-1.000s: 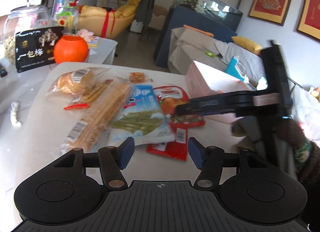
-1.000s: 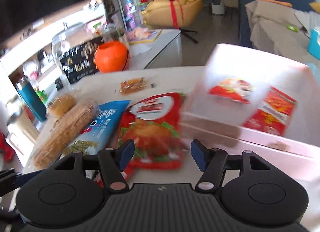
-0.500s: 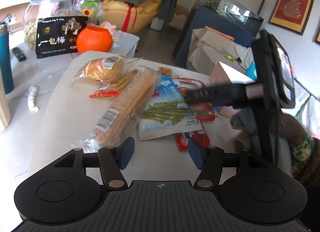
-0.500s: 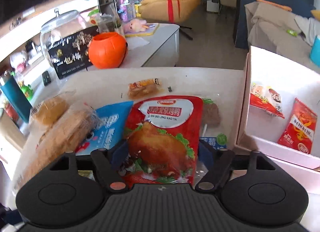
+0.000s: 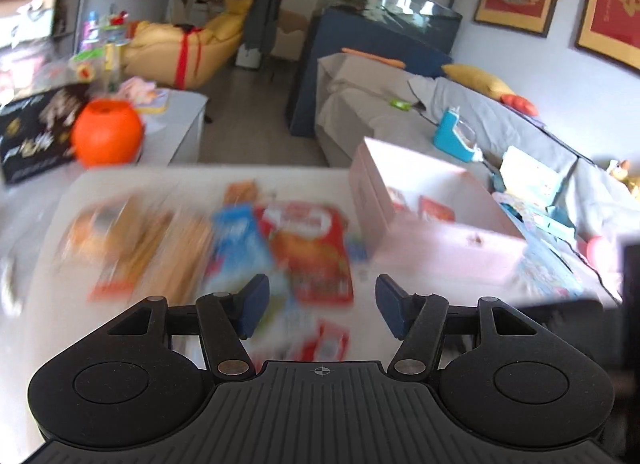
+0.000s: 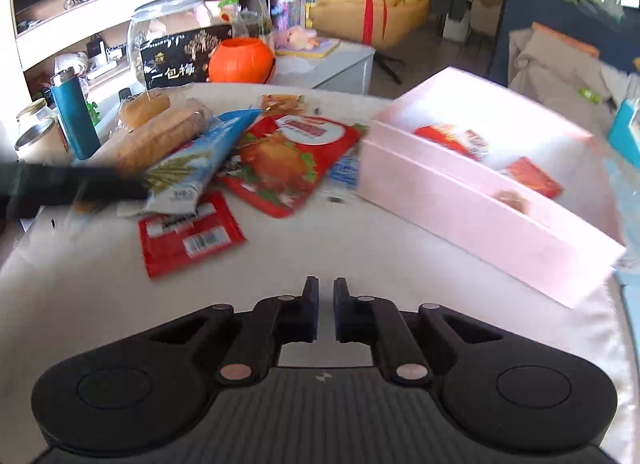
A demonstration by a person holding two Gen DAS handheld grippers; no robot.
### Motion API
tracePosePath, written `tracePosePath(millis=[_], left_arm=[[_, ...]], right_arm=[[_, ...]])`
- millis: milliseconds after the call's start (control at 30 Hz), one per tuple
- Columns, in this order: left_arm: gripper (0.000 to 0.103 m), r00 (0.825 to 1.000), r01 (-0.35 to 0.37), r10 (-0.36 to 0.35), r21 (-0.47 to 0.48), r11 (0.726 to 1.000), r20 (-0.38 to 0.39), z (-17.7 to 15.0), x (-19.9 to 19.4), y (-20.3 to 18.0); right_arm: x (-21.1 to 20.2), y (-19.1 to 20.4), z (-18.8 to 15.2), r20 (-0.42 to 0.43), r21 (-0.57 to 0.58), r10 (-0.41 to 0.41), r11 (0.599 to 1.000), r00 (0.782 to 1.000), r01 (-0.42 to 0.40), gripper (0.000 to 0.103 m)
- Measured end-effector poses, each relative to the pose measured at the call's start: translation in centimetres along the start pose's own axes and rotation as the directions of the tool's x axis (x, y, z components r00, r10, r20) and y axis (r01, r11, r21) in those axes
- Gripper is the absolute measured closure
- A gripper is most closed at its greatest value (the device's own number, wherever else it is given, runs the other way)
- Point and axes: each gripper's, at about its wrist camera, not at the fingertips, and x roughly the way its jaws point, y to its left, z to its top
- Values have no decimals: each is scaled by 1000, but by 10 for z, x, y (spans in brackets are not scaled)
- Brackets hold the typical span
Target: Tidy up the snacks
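On your right wrist view, a white table [image 6: 100, 304] carries a heap of snacks toward its far left. Furthest left lie a round bread bun [image 6: 144, 106] in clear wrap and a long biscuit pack [image 6: 160, 140], touching each other. Just right of them a blue and white seaweed pack [image 6: 196, 162] rests partly over the biscuit pack, and a dark bar, likely your left tool's finger, reaches in from the left edge to its near corner. A small red sachet [image 6: 190, 234] lies in front of the seaweed pack. Next comes a red roast-chicken pouch [image 6: 292, 160], with a small orange-brown snack [image 6: 282, 101] behind it. Further right stands an open pink box [image 6: 480, 216], holding 2 red packets [image 6: 452, 136] and a small brown item.

Your left tool [image 5: 320, 304] hovers above the blurred heap with its fingers spread wide and nothing between them. Your right tool [image 6: 326, 314] sits low over bare table, near the box, its fingers almost closed with a narrow gap, gripping nothing.
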Motion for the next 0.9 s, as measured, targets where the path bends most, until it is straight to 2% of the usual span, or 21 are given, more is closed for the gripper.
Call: tracePosePath(millis=[67, 100, 233, 267, 333, 400, 500, 533, 600, 733, 900], left_arm=[[39, 1000, -19, 18, -26, 999, -12, 25, 27, 6], [39, 999, -29, 28, -43, 999, -17, 36, 42, 10], [39, 991, -130, 125, -109, 986, -50, 72, 101, 31], [39, 989, -140, 133, -108, 984, -69, 76, 116, 33], [39, 987, -129, 118, -101, 987, -110, 82, 142, 31], [39, 984, -98, 87, -64, 993, -156, 84, 167, 21], [36, 969, -74, 86, 61, 995, -230, 80, 197, -1], [38, 970, -63, 86, 106, 992, -227, 76, 200, -8], [53, 967, -9, 47, 152, 988, -249, 73, 199, -12], [53, 959, 60, 7, 226, 972, -283, 55, 173, -13], [56, 944, 136, -75, 174, 975, -320, 23, 125, -14]], right_arm=[[-4, -12, -7, 21, 44, -1, 999, 1000, 0, 67], [-6, -18, -11, 39, 72, -1, 997, 999, -2, 64], [-14, -30, -23, 124, 141, -6, 990, 992, -11, 59], [-16, -33, -26, 146, 150, -5, 988, 989, -17, 54], [-15, -37, -31, 160, 174, 1, 984, 987, -30, 48], [-10, -40, -29, 137, 183, 15, 982, 990, -40, 48], [-7, -44, -27, 121, 199, 41, 978, 992, -65, 46], [-8, -45, -29, 123, 207, 46, 976, 991, -71, 46], [-7, -48, -30, 126, 229, 46, 971, 991, -74, 45], [-8, -49, -31, 129, 245, 42, 967, 991, -73, 45], [-12, -43, -32, 142, 222, 31, 973, 989, -63, 45]])
